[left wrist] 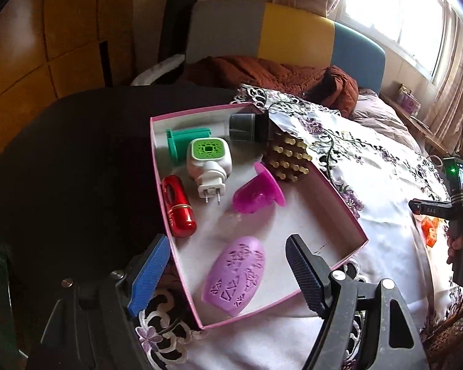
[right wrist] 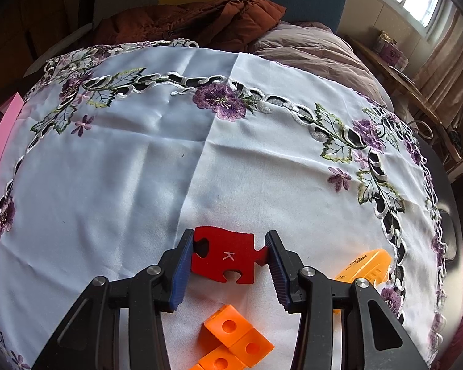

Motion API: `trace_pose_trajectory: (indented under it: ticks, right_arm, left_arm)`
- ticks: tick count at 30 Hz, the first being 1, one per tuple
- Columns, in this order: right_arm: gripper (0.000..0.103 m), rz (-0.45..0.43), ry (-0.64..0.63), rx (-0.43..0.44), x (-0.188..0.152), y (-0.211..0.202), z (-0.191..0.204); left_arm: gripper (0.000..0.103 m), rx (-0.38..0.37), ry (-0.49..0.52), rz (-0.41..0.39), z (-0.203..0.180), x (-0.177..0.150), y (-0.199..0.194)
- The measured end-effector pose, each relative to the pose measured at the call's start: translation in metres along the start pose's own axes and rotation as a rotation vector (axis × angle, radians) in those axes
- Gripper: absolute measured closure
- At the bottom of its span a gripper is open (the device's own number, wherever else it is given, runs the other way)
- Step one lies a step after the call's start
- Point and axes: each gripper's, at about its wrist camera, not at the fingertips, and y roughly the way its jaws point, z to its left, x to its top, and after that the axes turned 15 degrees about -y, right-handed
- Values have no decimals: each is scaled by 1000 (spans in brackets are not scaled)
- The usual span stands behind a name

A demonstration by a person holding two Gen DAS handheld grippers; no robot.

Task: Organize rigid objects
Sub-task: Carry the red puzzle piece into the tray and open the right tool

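A pink box [left wrist: 339, 197] lies on the embroidered white cloth and holds a purple oval case [left wrist: 236, 274], a red capsule [left wrist: 179, 206], a white and green plug-in device [left wrist: 208, 162], a magenta cup [left wrist: 257, 191], a green spool [left wrist: 185, 141], a wooden peg massager [left wrist: 288, 160] and a dark cylinder [left wrist: 250, 128]. My left gripper [left wrist: 228, 274] is open, its jaws on either side of the purple case above the box's near corner. My right gripper [right wrist: 230, 257] is shut on a red puzzle piece [right wrist: 228, 257] marked K. Its handle shows in the left wrist view [left wrist: 456, 215].
Orange linked cubes [right wrist: 231, 342] and an orange block [right wrist: 365, 266] lie on the cloth [right wrist: 139, 169] beside the right gripper. A brown jacket [right wrist: 200, 21] and a grey quilt [right wrist: 311, 52] lie beyond the cloth. A black surface [left wrist: 77, 160] lies left of the box.
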Motion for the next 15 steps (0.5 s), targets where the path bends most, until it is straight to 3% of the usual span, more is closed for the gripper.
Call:
trace_pose_trajectory:
  ticks: [4, 15]
  right_arm:
    - [57, -5, 10, 11, 1, -2, -1]
    - [57, -141, -38, 104, 11, -32, 24]
  left_arm:
    - [24, 12, -12, 7, 3, -2, 1]
    - [24, 28, -8, -6, 1, -6, -5]
